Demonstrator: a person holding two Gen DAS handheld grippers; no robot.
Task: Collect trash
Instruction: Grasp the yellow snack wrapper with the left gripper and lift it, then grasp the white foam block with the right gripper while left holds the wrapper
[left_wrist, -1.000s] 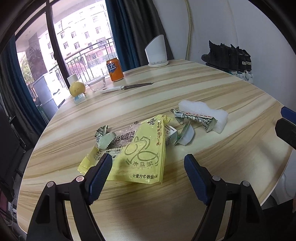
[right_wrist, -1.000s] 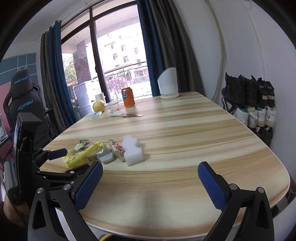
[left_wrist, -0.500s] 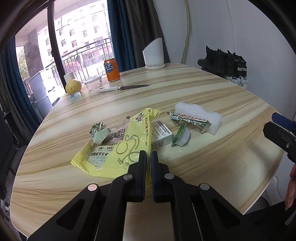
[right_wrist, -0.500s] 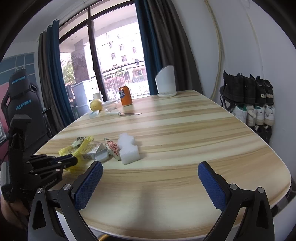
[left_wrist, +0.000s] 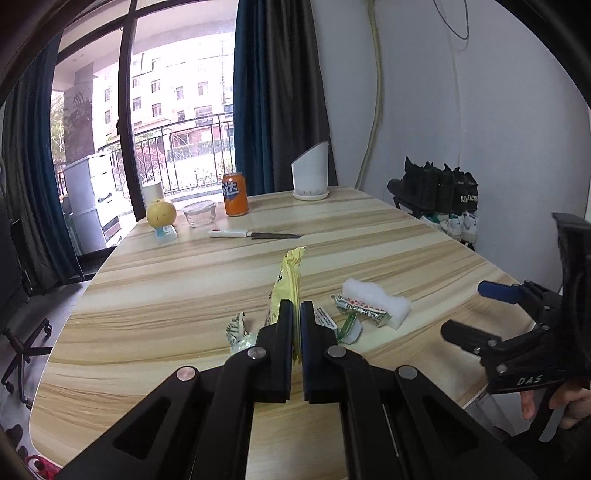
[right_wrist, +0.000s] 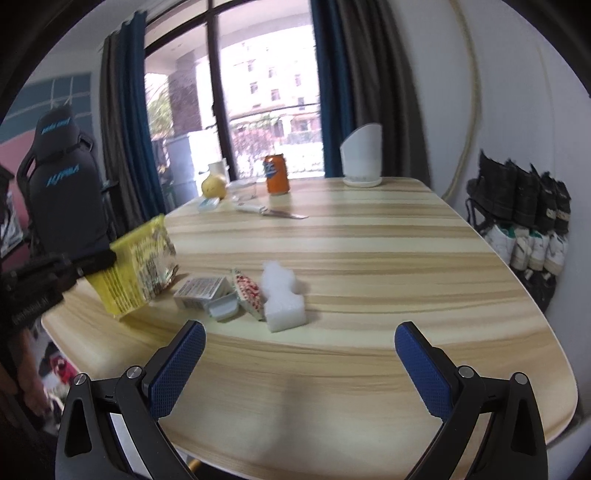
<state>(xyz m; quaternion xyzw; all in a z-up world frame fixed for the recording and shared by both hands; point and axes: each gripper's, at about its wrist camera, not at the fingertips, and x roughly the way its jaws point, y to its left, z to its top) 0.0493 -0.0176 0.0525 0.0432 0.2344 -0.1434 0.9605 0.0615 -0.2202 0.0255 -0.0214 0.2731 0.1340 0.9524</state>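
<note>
Yellow plastic snack bag (left_wrist: 287, 284): pinched edge-on in my left gripper (left_wrist: 296, 332), jaws closed right down on it; seen from the right wrist cam it's lifted off the wooden table (right_wrist: 369, 258) at the near-left edge, lower corner maybe just brushing the top, can't tell.
Right gripper (right_wrist: 299, 365): wide open, nothing in it, hovering over the near table edge, facing the rest of the litter.
Litter left on table: small white printed carton (right_wrist: 201, 291), grey-white plastic tray scrap (right_wrist: 223, 308), red-white crumpled wrapper (right_wrist: 249, 295), white foam block (right_wrist: 282, 299), all bunched & touching. Green-white crumpled wrapper (left_wrist: 236, 330) just left of my closed jaws.
Not trash, I reckon: orange soda can (right_wrist: 277, 174), white-handled knife (right_wrist: 271, 211), yellow fruit (right_wrist: 213, 186), all at the far end.
Bin: none in view.
Doing it well: keep the squeeze firm, bag is thin & slippery; lift straight up so the hanging end doesn't drag the carton. Right claw goes for the foam next imo, come in low, straddle it, close gently since it squashes.
Progress: early, one piece up, approx five to go.
</note>
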